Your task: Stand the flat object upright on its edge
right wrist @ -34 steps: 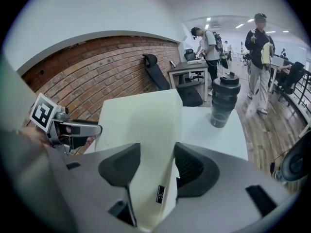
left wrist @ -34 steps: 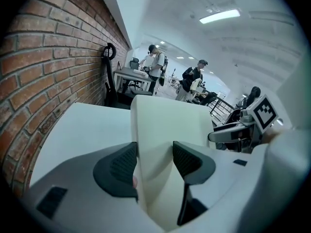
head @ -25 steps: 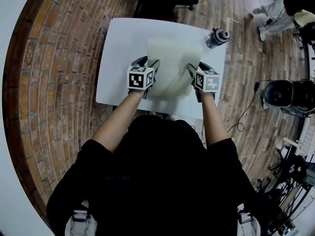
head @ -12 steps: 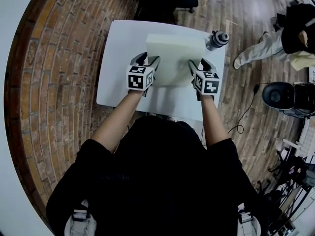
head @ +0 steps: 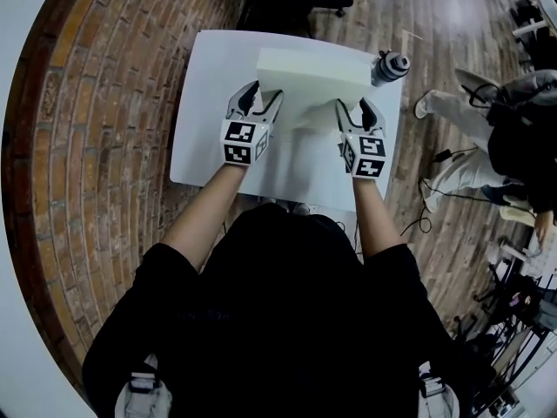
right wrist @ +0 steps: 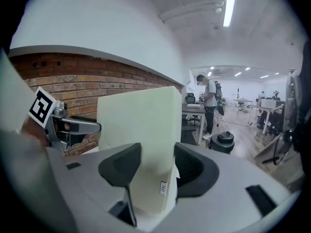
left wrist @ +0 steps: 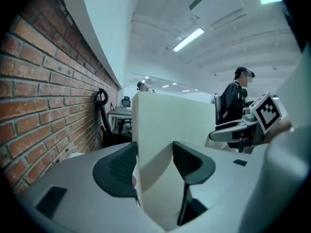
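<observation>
So the left tongs [head: 264, 98] and right tongs [head: 357, 107] each pinch one end of the foam slab [head: 313, 66], which looks almost upright, long axis running left-right.

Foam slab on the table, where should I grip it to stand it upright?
Pinch its thickness near both ends, from the person's side. The foam slab is wide, and its thickness fits both the left hand-held gripper and right hand-held gripper.

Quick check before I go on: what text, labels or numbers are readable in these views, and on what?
Small white tag on the foam slab: print too small to read.
Marker cubes: black-and-white square patterns only, no words.
Bottle: nothing legible.
No other readable text.
</observation>
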A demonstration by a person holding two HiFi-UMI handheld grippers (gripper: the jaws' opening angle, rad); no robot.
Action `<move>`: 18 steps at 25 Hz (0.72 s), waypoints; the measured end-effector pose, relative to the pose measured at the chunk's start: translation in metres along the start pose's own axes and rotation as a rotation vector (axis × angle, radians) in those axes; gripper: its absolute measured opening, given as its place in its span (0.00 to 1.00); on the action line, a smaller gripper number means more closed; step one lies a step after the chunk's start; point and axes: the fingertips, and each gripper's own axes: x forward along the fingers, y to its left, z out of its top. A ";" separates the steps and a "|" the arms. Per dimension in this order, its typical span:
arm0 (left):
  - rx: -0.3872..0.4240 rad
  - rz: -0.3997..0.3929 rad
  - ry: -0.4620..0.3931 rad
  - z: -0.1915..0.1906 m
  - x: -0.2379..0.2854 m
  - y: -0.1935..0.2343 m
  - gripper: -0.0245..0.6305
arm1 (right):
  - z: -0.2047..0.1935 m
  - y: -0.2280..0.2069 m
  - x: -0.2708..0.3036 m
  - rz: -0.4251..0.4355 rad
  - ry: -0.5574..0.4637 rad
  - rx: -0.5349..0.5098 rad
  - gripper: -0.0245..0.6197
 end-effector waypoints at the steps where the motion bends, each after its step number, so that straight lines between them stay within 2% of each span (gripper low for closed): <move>1: 0.012 -0.003 -0.023 0.002 -0.001 -0.001 0.40 | 0.002 0.001 -0.002 -0.003 -0.021 -0.002 0.39; 5: 0.044 -0.019 -0.097 0.006 -0.003 -0.003 0.40 | 0.005 0.003 -0.009 -0.024 -0.106 -0.028 0.39; 9: 0.083 -0.027 -0.154 0.002 -0.005 -0.005 0.40 | 0.000 0.004 -0.014 -0.045 -0.147 -0.052 0.39; 14: 0.123 -0.008 -0.167 -0.011 -0.004 -0.009 0.40 | -0.014 0.003 -0.014 -0.063 -0.143 -0.083 0.40; 18: 0.130 -0.023 -0.176 -0.016 -0.006 -0.018 0.40 | -0.026 0.001 -0.018 -0.069 -0.135 -0.086 0.40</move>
